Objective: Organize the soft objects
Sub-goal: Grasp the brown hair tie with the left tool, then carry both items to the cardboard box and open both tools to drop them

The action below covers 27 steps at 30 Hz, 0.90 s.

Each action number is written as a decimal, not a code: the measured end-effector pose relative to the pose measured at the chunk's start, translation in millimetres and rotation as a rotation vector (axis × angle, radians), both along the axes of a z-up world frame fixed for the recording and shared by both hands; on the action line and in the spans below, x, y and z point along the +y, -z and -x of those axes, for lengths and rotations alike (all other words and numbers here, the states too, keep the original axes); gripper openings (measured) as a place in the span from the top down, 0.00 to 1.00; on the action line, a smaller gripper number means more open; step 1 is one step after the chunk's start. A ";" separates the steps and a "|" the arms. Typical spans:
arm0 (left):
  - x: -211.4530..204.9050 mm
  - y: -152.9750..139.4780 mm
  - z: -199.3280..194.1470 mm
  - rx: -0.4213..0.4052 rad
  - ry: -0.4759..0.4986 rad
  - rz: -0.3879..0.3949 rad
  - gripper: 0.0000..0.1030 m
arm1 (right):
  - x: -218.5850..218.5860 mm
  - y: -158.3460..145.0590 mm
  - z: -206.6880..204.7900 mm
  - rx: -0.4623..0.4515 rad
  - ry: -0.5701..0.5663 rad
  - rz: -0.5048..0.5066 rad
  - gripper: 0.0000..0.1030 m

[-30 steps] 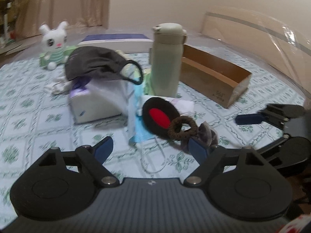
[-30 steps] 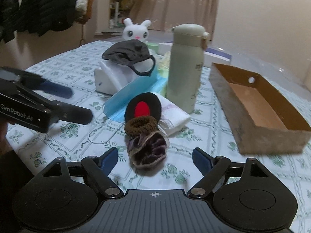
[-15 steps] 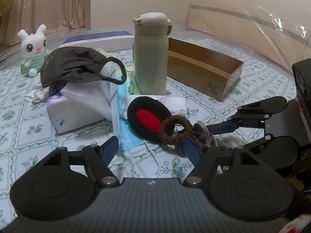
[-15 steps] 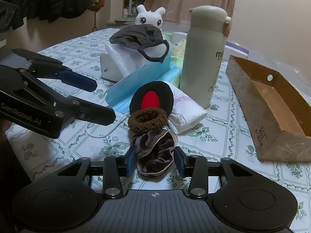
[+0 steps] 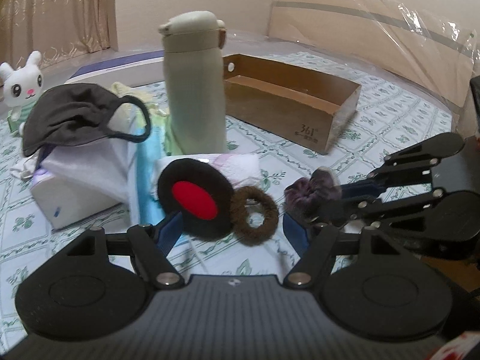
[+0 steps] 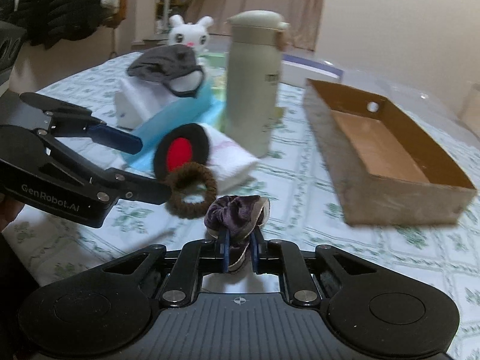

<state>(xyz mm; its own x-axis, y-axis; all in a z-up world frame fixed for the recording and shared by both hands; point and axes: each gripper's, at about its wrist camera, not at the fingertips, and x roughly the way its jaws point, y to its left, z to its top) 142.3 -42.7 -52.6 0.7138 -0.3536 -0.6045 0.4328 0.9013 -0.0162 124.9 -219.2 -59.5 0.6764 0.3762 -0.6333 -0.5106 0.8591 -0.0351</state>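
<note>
So your right claw is closing its blue pads on the purple velvet scrunchie, which is bunched up between them and looks lifted a bit off the tabletop. Your left claw has its jaws spread wide with nothing gripped; the brown scrunchie and the black round pad with the red center sit in the gap between its fingers, and the brown one leans against the pad. Just behind those there's a folded white cloth, then the tall pale green bottle standing upright. To the left of it, a dark gray face mask is draped over a white tissue pack, with a light blue mask leaning beside it. The open cardboard box is off to the right of the bottle, well apart from the scrunchies. A white bunny plush sits at the far back.
</note>
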 end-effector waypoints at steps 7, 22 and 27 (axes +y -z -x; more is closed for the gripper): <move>-25.8 10.0 -9.2 -0.007 0.040 -0.071 0.41 | -21.5 0.8 0.7 0.005 0.061 0.003 0.87; -63.8 28.4 0.0 -0.131 0.091 -0.330 0.68 | -35.5 0.0 0.9 0.010 0.099 -0.026 0.87; -63.0 26.4 0.1 -0.107 0.075 -0.311 0.87 | -37.4 -1.7 2.9 0.010 0.110 -0.035 0.87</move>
